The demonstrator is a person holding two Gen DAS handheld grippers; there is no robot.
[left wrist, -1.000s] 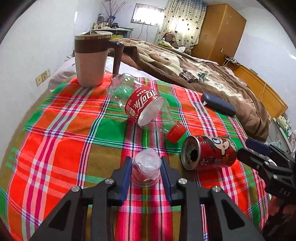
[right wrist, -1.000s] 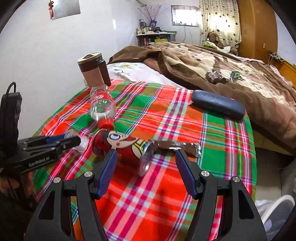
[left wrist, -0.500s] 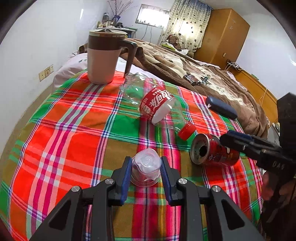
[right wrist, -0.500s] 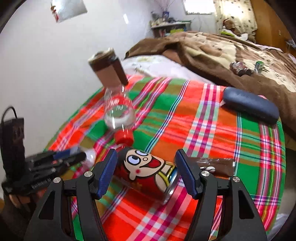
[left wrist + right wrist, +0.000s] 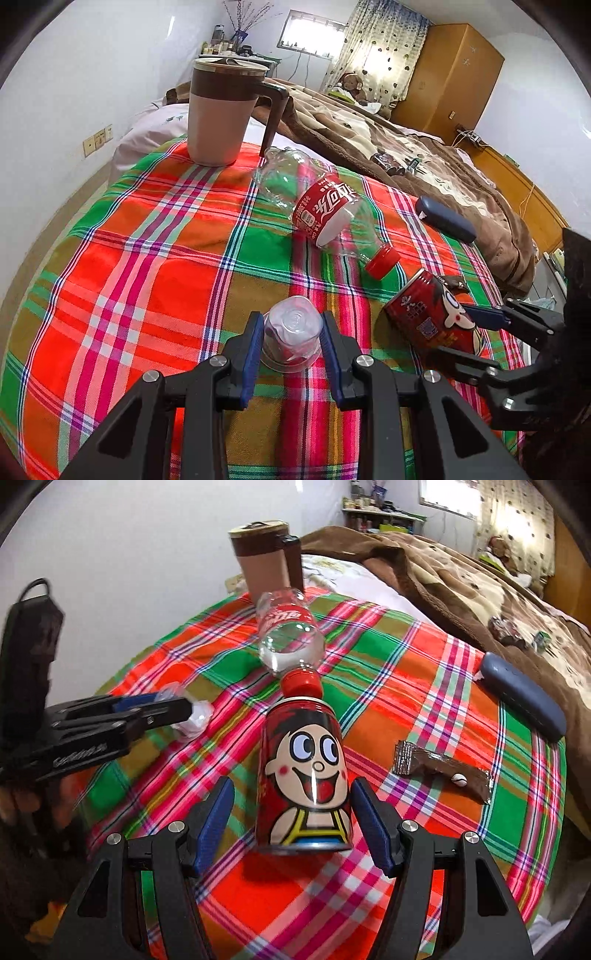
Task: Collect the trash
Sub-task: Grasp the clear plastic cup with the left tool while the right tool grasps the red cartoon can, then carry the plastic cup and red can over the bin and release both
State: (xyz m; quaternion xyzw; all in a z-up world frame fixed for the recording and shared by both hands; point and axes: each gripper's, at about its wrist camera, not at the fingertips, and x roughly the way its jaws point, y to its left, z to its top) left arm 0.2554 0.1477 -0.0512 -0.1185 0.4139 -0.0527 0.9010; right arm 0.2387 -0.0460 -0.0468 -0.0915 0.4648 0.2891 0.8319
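On the near part of the plaid-covered bench (image 5: 155, 258), the left tongs (image 5: 291, 341) are pinching a small clear plastic cup (image 5: 291, 338), their blue pads pressed against its thin wall, while the right tongs (image 5: 291, 821) stand spread on either side of a red cartoon can (image 5: 304, 771) that lies on its side, not yet touching it. The can's round body could roll or skid on the cloth if one pad meets it before the other, and it might knock the red cap of the empty cola bottle (image 5: 288, 638) lying just beyond it and set that rolling too. Squeezing harder would likely crumple the flimsy cup or let it pop free. To the right a brown snack wrapper (image 5: 443, 771) lies flat, and thin foil looks awkward to pinch off cloth.
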